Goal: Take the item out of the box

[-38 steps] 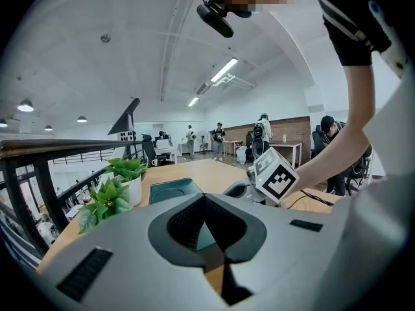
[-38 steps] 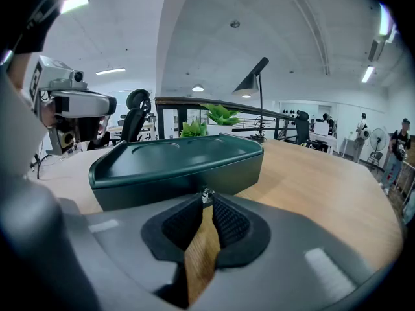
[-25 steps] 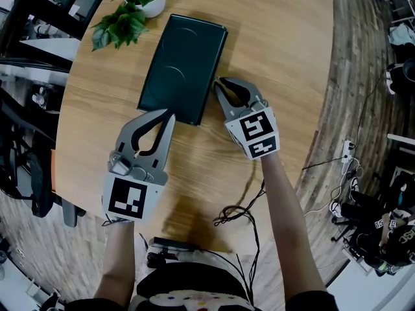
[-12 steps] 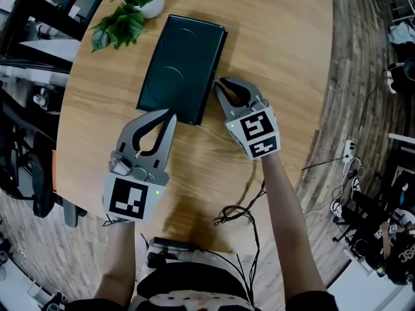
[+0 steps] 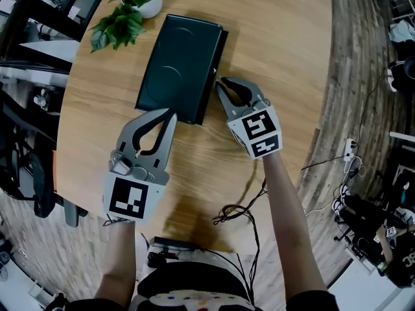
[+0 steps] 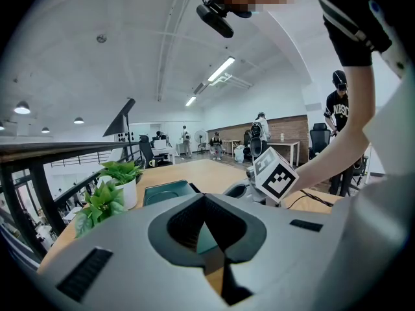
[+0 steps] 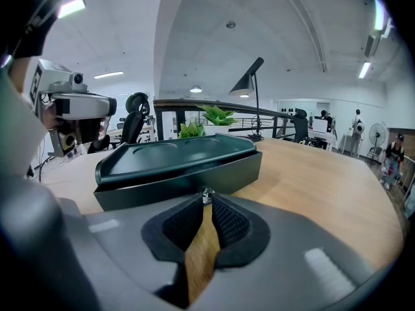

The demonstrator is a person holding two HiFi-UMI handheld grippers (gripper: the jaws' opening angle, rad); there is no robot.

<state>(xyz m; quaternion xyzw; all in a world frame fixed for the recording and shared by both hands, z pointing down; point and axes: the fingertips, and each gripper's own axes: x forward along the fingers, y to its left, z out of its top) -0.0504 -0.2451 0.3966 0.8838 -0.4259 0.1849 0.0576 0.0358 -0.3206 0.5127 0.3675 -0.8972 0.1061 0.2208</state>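
Now the left claw [image 5: 171, 114] is shut and empty. The right claw [image 5: 219, 81] seems to pinch a tiny shiny tab [image 7: 206, 195] on the box [image 5: 178, 67] at twelve o'clock. The item hides inside. A weak pinch could slip off.

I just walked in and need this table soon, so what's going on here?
A person holds a gripper in each hand beside a dark box on a wooden table. The right gripper has its tips at the box's side, jaws nearly together; whether they pinch anything is unclear. The left gripper is shut and empty near the box's end. The lid looks slightly ajar; nothing is out yet.
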